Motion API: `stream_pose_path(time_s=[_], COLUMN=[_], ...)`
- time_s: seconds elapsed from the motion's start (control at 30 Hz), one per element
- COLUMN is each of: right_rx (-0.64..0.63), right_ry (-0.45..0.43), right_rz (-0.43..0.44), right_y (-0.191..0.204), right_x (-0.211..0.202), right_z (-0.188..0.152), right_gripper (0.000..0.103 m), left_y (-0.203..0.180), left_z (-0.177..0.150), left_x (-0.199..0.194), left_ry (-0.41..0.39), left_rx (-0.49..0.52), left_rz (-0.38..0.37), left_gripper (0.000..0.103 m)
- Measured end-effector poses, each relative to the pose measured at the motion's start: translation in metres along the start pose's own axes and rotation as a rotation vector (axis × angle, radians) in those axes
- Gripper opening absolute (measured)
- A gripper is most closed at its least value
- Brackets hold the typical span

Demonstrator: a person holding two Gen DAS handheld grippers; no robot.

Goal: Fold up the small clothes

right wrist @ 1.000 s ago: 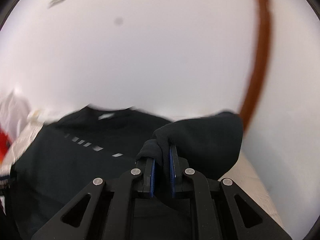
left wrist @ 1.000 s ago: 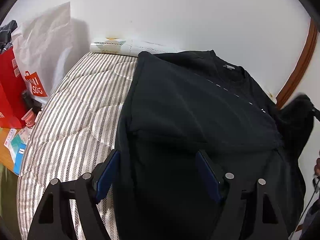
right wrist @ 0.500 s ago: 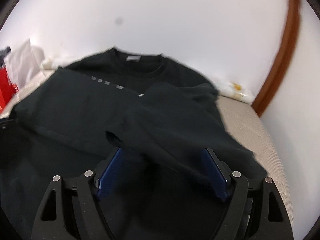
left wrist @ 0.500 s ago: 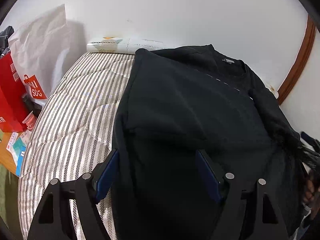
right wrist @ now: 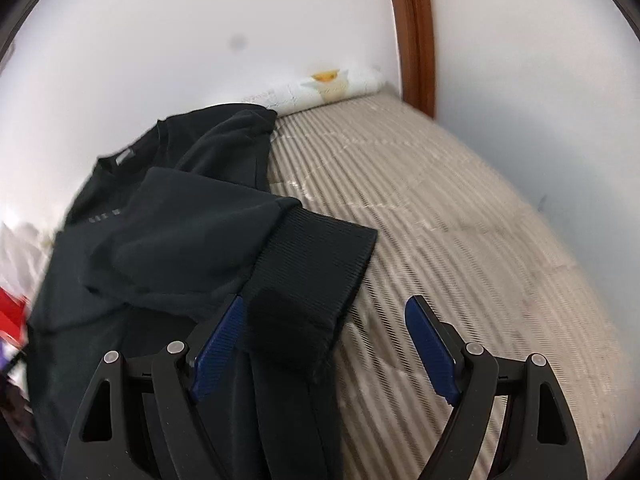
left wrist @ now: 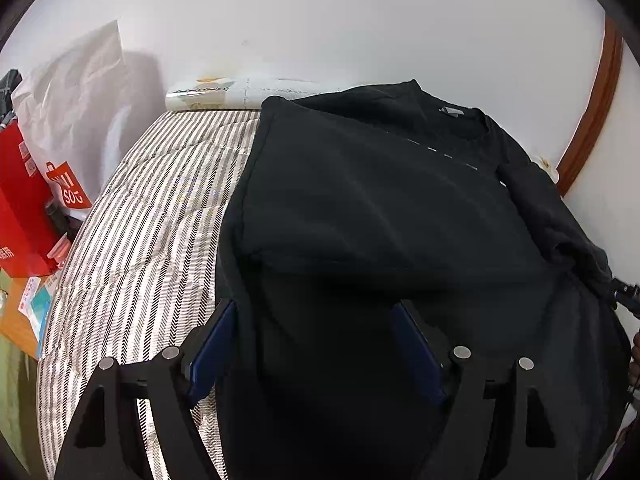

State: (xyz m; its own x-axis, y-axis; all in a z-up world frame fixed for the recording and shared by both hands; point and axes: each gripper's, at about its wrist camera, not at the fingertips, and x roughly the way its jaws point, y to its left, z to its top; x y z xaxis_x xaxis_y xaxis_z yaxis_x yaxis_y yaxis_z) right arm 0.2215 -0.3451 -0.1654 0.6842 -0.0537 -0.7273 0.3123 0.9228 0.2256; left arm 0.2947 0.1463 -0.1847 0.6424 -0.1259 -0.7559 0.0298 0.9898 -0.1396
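A black sweatshirt lies on the striped mattress, collar toward the wall, with both sleeves folded in over its body. My left gripper is open and empty, hovering over its lower left part. In the right wrist view the sweatshirt lies to the left, and the ribbed cuff of the folded right sleeve rests on it near the edge. My right gripper is open and empty just above the cuff.
A white shopping bag and a red bag stand left of the mattress. A rolled white sheet lies along the wall. A brown wooden frame stands at the far right corner. Bare mattress extends right of the sweatshirt.
My right gripper was shut on the right sleeve, carried it over the body, opened and let it drop. It has since swung right. The left gripper stayed open in place.
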Motion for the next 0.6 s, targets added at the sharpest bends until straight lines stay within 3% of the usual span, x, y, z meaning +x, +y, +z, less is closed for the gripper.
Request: stream_pose_path(time_s=[0.1, 0.13, 0.17, 0.2, 0.23, 0.27, 0.3, 0.33, 0.47, 0.6], right_rx=[0.035, 0.043, 0.057, 0.062, 0.051, 0.028, -0.001, -0.039, -0.126, -0.224], right_ry=[0.049, 0.068, 0.082, 0.086, 0.083, 0.061, 0.036, 0.003, -0.111, -0.206], right_rz=[0.056, 0.074, 0.096, 0.136, 0.148, 0.141, 0.125, 0.092, 0.036, 0.053], right_y=[-0.003, -0.001, -0.001, 0.000, 0.005, 0.011, 0.017, 0.025, 0.060, 0.118], right_x=[0.022, 0.031, 0.039, 0.041, 0.041, 0.036, 0.030, 0.021, -0.022, -0.070], right_z=[0.008, 0.013, 0.017, 0.018, 0.020, 0.020, 0.019, 0.018, 0.020, 0.028], right_gripper=[0.082, 0.077, 0.070, 0.051, 0.040, 0.034, 0.020, 0.016, 0.013, 0.013], left_y=[-0.003, -0.004, -0.004, -0.004, -0.004, -0.004, -0.004, -0.004, -0.002, 0.000], left_z=[-0.002, -0.002, -0.002, -0.002, -0.001, -0.001, -0.001, -0.001, 0.002, -0.004], left_x=[0.001, 0.001, 0.001, 0.001, 0.001, 0.001, 0.000, -0.001, -0.010, -0.034], left_ry=[-0.006, -0.006, -0.006, -0.006, -0.005, -0.005, -0.008, -0.010, -0.020, -0.028], left_rx=[0.023, 0.028, 0.031, 0.033, 0.033, 0.033, 0.033, 0.033, 0.031, 0.035], left_rz=[0.010, 0.012, 0.012, 0.013, 0.015, 0.015, 0.014, 0.014, 0.025, 0.039], left_gripper=[0.079, 0.079, 0.079, 0.079, 0.079, 0.079, 0.079, 0.079, 0.079, 0.079])
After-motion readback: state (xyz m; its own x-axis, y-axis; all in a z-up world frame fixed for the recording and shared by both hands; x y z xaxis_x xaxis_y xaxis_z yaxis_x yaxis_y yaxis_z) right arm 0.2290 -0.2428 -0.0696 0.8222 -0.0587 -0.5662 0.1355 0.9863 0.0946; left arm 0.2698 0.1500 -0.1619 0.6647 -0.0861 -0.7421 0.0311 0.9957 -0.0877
